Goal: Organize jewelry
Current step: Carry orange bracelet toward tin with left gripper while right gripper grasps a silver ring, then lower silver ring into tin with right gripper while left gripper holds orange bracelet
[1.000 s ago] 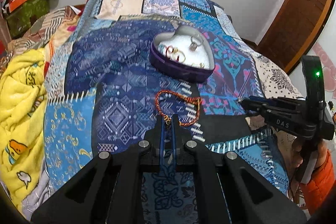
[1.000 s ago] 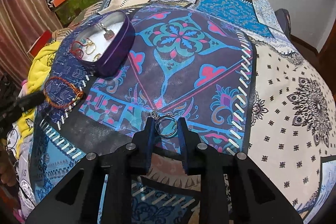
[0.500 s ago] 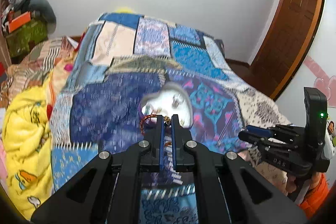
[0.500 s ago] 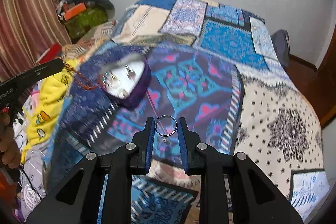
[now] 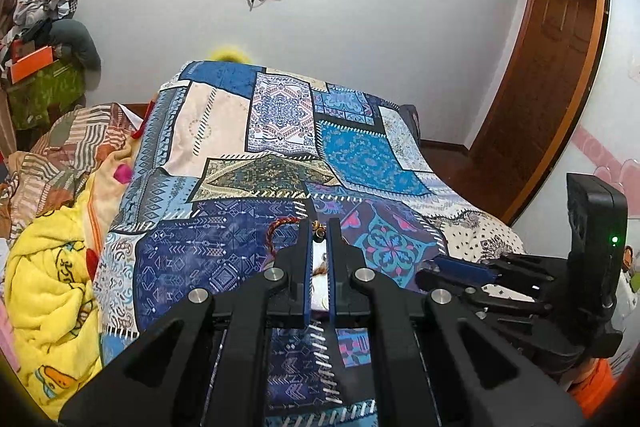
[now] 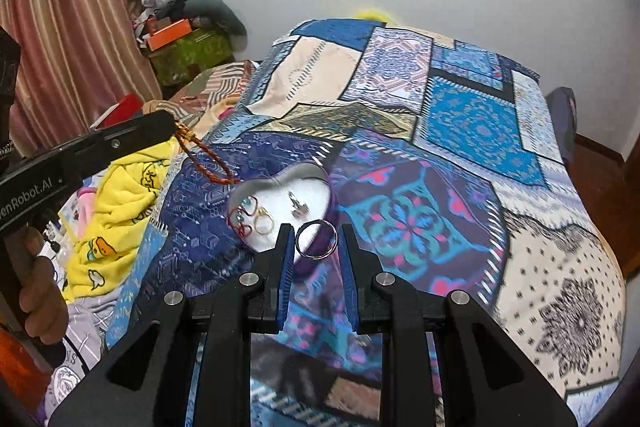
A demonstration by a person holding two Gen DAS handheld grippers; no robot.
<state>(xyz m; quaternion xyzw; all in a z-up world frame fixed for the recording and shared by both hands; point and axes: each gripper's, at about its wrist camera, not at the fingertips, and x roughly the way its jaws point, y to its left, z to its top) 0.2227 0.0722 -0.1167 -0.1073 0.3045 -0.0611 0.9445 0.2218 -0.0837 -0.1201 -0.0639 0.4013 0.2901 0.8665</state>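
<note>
My left gripper [image 5: 319, 231] is shut on a red braided bracelet [image 5: 276, 233] and holds it in the air above the bed; it also shows in the right wrist view [image 6: 170, 125] with the bracelet [image 6: 208, 167] hanging over the box. My right gripper [image 6: 316, 239] is shut on a silver ring [image 6: 317, 239], just in front of the purple heart-shaped box [image 6: 280, 211]. The box's white inside holds several rings and earrings. In the left wrist view the box is mostly hidden behind my fingers [image 5: 304, 267].
A blue patchwork bedspread [image 6: 460, 131] covers the bed. A yellow blanket [image 5: 48, 279] lies at the left. A cluttered green stand [image 6: 188, 55] is by the curtain. A wooden door [image 5: 548, 67] is at the right. The right gripper [image 5: 452, 267] shows low right.
Both grippers have lifted off the bedspread with the bracelet and the ring. They have moved toward the heart-shaped box, the bracelet over its left edge.
</note>
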